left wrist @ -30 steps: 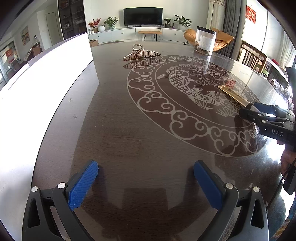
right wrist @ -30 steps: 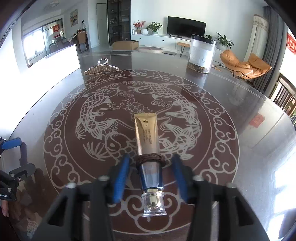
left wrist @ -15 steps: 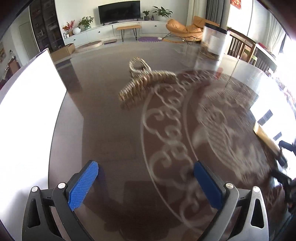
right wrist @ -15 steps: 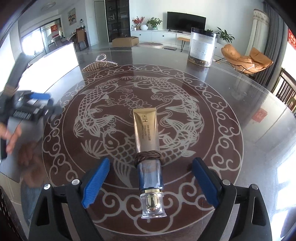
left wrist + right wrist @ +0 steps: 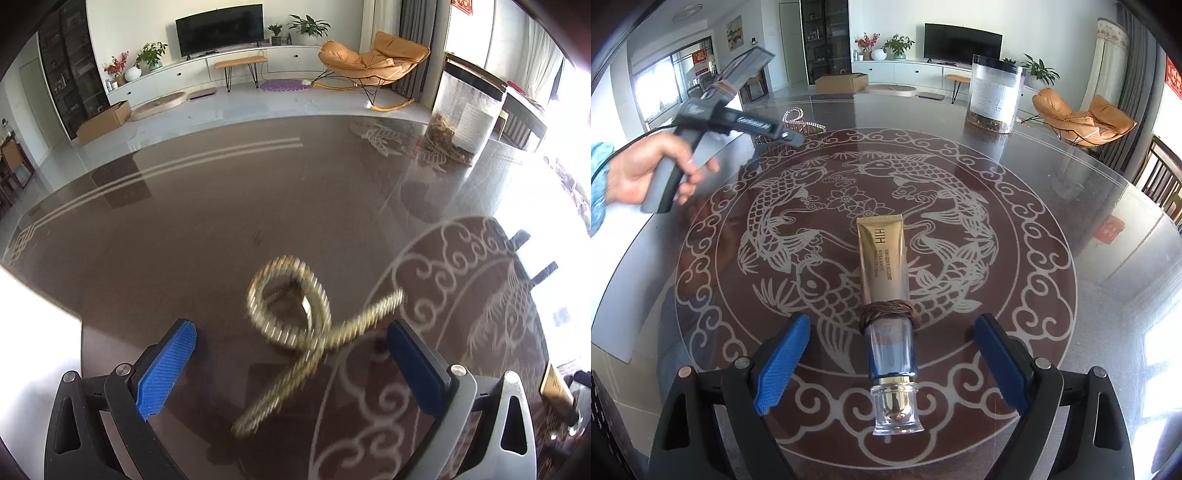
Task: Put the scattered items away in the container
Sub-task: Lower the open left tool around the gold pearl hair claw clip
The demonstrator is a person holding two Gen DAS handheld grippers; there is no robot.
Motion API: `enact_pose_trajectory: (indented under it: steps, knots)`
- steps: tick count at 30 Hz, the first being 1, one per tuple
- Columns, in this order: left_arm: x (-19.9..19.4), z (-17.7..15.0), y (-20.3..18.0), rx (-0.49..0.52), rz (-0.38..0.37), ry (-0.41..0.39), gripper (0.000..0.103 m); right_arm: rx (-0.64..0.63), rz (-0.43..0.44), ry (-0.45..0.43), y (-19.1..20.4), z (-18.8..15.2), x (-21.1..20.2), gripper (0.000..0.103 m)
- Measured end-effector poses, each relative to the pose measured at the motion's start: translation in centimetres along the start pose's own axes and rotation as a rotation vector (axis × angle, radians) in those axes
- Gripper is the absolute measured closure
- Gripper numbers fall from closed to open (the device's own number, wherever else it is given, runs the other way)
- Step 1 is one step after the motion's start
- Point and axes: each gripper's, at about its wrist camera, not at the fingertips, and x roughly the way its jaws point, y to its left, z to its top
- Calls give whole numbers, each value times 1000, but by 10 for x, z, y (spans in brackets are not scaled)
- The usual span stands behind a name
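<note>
Left wrist view: the open left hand-held gripper (image 5: 291, 365) straddles the hair claw (image 5: 295, 339), whose long axis runs seven-to-one o'clock.

bare table (image 5: 1071, 192) lies open around the cream tube (image 5: 884, 266); clear canister (image 5: 995, 94) stands at one o'clock, left gripper (image 5: 792, 138) at ten.

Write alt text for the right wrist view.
A gold cream tube with a brown hair tie around it lies on a fish-patterned table, between the open pads of the right tool, untouched. At upper left a hand holds the left tool near a hair claw; a clear container stands beyond.
</note>
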Motion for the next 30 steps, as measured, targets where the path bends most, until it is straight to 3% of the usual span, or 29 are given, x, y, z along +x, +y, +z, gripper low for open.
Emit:
enact_pose_trajectory:
  steps: [4, 5, 6, 7, 11, 13, 21, 26, 27, 30]
  knots:
    - [9, 17, -8, 2, 2, 29, 2, 0, -1, 0, 0, 0, 0, 12]
    - [7, 18, -9, 1, 4, 20, 9, 0, -1, 0, 0, 0, 0, 12]
    - [1, 16, -10, 0, 9, -5, 27, 1, -3, 0, 0, 0, 0, 12]
    - [1, 17, -12, -3, 35, -6, 28, 7, -5, 0, -1, 0, 0, 12]
    - [-12, -4, -16, -30, 92, -27, 28, 10, -10, 0, -2, 1, -1, 12]
    - [-24, -24, -18, -90, 114, -32, 28, 20, -16, 0, -4, 1, -1, 13]
    - [-102, -155, -40, -336, 206, -44, 28, 59, -20, -6, -11, 2, -2, 13]
    - [-136, -209, -64, -376, 191, -69, 27, 36, -27, 0, -6, 3, 0, 12]
    - [-137, -213, -70, -360, 188, -72, 26, 31, -25, 0, -5, 3, 0, 12]
    - [-135, -219, -83, -310, 191, -59, 8, 28, -24, 0, -4, 3, 0, 12]
